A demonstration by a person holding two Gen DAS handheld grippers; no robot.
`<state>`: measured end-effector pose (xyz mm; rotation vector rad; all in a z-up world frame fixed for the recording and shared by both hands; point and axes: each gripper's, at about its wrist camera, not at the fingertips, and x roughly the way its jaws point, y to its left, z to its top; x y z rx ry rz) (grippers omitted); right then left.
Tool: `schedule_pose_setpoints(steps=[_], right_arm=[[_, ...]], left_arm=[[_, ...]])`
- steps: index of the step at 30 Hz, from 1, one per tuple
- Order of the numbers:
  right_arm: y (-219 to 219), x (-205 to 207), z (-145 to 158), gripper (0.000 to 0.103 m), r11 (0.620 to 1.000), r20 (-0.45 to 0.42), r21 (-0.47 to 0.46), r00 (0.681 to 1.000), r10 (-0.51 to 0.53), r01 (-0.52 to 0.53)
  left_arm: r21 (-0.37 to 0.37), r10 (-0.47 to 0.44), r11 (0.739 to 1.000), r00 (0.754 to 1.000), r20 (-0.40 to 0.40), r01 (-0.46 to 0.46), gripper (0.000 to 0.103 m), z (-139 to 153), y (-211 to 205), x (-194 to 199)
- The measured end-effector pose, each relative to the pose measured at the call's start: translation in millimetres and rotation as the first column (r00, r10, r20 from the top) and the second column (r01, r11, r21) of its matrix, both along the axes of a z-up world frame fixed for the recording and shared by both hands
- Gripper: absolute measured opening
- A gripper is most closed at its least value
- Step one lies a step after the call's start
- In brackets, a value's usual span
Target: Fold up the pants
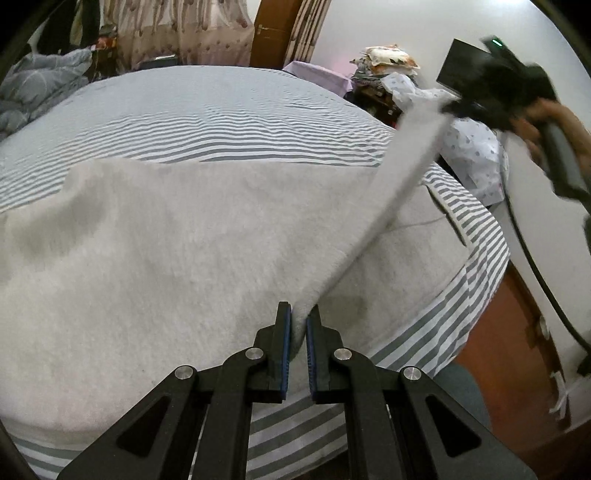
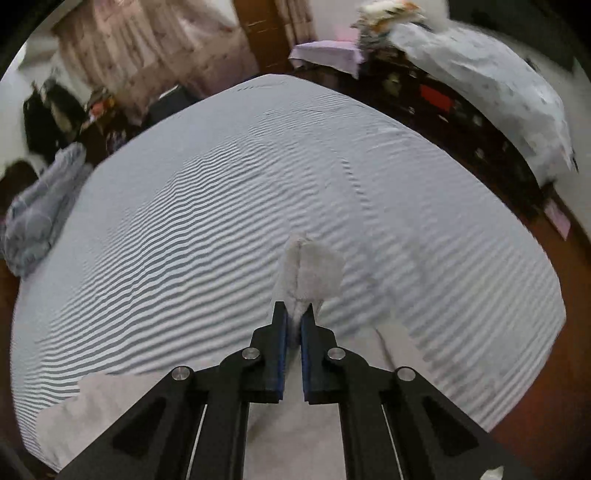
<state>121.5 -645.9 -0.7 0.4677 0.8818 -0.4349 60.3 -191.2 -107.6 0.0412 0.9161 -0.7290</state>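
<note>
Right gripper (image 2: 298,314) pinches a bunched edge of the light grey pants (image 2: 314,271) above the striped bed sheet (image 2: 221,192).

1. pants (image 1: 166,251): pale grey-white cloth, matt, with a fuzzy, napped, fleece-like surface.
2. left gripper (image 1: 298,314): matt black plastic arms and fingers, blue ribbed pads (image 1: 285,343), bare silvery metal pins at the joints with a dull shine.
3. right gripper (image 2: 294,312): same matt black plastic, blue pads (image 2: 282,354), silvery metal pins.
4. bedsheet (image 1: 221,122): woven cloth, grey and white stripes, matt, lightly rippled.
5. bed frame (image 1: 517,332): reddish-brown wood, smooth, slight gloss.
6. curtain (image 1: 177,33): thin patterned cloth, pinkish-beige, matt.
7. door (image 1: 269,29): brown wood, smooth, with a metal handle.
8. wall (image 1: 406,26): white, smooth, matt.
</note>
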Motion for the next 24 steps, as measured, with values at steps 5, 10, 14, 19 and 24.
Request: schedule_pose_setpoints(steps=[5, 10, 14, 19, 24], right_arm=[[-26, -63, -31, 0.005, 0.992, 0.005, 0.096, 0.997, -0.080, 0.080], [-48, -102, -86, 0.005, 0.964, -0.044, 0.201, 0.985, -0.167, 0.173], [-49, -116, -107, 0.005, 0.957, -0.058, 0.217, 0.982, -0.181, 0.190], [-42, -127, -111, 0.005, 0.959, -0.047, 0.197, 0.979, -0.197, 0.203], [-45, -134, -142, 0.005, 0.957, -0.100, 0.195, 0.975, -0.199, 0.215]], left_arm=[[0.017, -0.018, 1.000, 1.000, 0.015, 0.017, 0.008, -2, -5, -8], [0.060, -0.057, 0.997, 0.997, 0.058, 0.053, 0.008, -1, -8, -19], [0.062, -0.075, 0.995, 0.996, 0.051, 0.072, 0.008, -1, -6, -22], [0.097, -0.103, 0.991, 0.991, 0.081, 0.095, 0.008, 0, -7, -27], [0.122, -0.111, 0.987, 0.993, 0.039, 0.105, 0.008, -14, -9, -23]])
